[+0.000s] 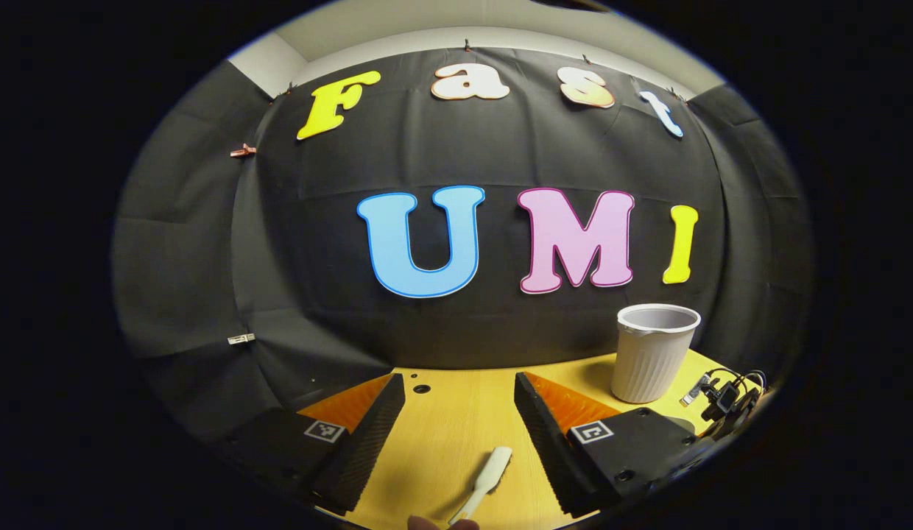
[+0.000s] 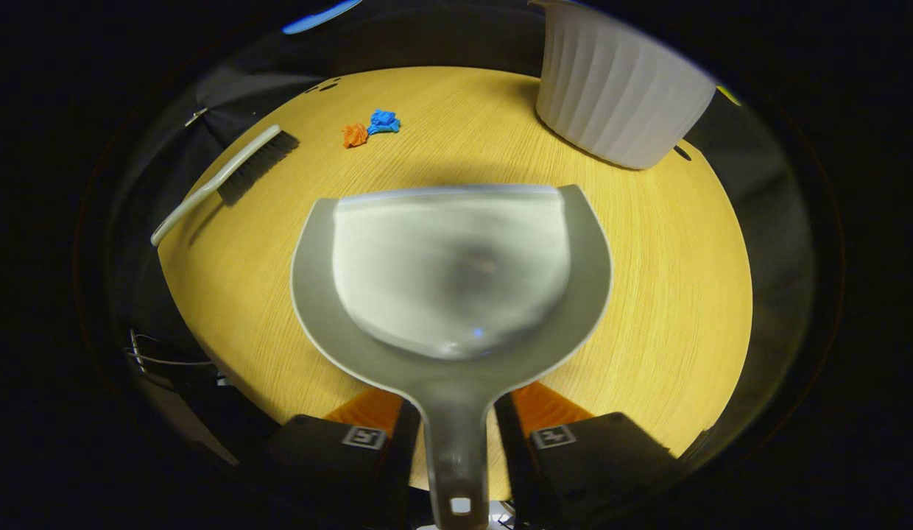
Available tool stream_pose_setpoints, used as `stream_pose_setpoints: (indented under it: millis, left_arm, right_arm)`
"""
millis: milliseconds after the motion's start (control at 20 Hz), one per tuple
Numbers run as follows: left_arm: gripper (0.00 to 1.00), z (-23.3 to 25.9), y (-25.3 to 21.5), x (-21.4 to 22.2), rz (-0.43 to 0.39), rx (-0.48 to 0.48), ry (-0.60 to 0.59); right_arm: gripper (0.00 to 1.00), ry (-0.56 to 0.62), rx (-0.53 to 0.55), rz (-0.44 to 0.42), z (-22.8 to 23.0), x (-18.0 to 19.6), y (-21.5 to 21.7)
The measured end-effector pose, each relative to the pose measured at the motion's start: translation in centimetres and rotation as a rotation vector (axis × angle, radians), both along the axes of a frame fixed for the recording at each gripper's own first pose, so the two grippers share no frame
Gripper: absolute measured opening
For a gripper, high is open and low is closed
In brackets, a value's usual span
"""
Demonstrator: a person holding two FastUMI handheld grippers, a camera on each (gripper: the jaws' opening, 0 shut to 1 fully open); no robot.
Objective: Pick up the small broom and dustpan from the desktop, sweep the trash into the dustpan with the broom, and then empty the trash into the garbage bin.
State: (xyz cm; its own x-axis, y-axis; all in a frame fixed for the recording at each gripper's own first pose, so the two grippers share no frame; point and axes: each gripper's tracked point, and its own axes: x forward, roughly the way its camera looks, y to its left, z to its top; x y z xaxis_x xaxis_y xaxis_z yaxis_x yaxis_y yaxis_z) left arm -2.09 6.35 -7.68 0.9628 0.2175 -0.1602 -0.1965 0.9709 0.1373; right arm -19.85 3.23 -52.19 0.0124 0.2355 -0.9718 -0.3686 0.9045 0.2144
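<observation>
My right gripper is shut on the handle of the grey dustpan, whose pan spreads out over the wooden table. The small broom lies on the table to the far left, bristles down. Two bits of crumpled trash, one orange and one blue, lie beyond the pan's front edge. The white ribbed garbage bin stands at the far right. My left gripper is open low over the table, and the broom's pale handle lies between its fingers without touching them.
In the left gripper view the bin stands to the right of my fingers, with a bundle of cables and a clip at the table's right edge. Small holes mark the tabletop near the back wall.
</observation>
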Motion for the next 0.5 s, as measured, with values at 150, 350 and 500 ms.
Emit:
stream_pose_setpoints:
  millis: [150, 350, 500]
  left_arm:
    - [0.95, -0.9, -0.3, 0.5, 0.004, -0.016, 0.015]
    - [0.95, -2.8, 0.0, 1.3, 0.005, -0.009, 0.067]
    - [0.94, -4.4, 0.2, 1.8, -0.022, 0.003, 0.118]
  right_arm:
    - [0.41, -0.022, 0.019, 0.01, 0.0, 0.3, 0.3]
    - [0.37, -0.026, 0.017, 0.012, 0.2, 0.5, 0.4]
    - [0.36, -0.058, 0.033, 0.046, 1.6, 0.9, 0.7]
